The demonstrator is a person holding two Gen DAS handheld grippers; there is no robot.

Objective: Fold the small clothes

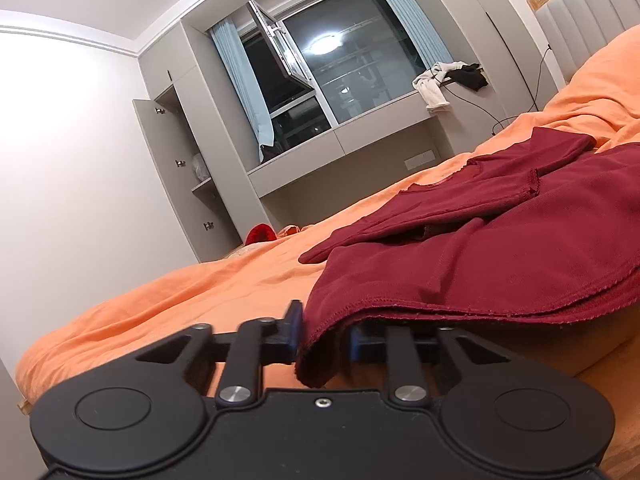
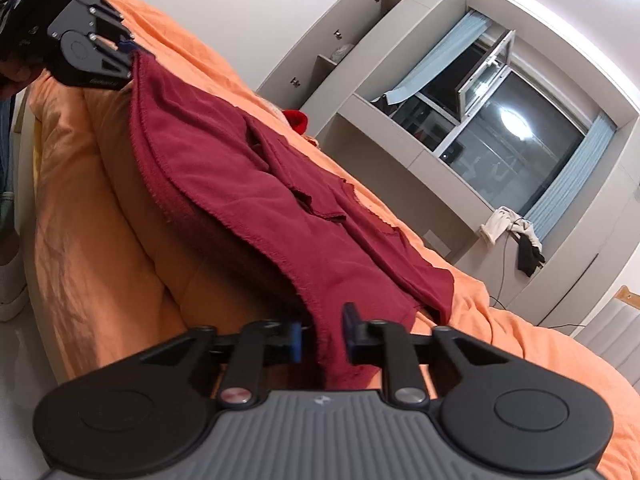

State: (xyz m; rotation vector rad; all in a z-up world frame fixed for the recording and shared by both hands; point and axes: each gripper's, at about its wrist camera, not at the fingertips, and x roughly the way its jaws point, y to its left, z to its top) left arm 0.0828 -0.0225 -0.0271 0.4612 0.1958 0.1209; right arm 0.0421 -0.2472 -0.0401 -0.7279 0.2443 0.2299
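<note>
Both tools, left tool (image 1: 324, 336) and right tool (image 2: 322, 336), clamp the maroon garment's (image 1: 500, 248) hem corners (spread apart) on the bed (image 1: 200, 280), evidently readying a fold.

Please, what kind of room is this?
Most likely a bedroom at night: an orange quilted bed cover with a padded grey headboard behind it, grey built-in wardrobes with a door open, and a dark window with pale blue curtains.

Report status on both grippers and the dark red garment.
Left gripper shut on dark red garment hem. Right gripper shut on the opposite corner. Garment on orange duvet. Nothing in the way.
</note>
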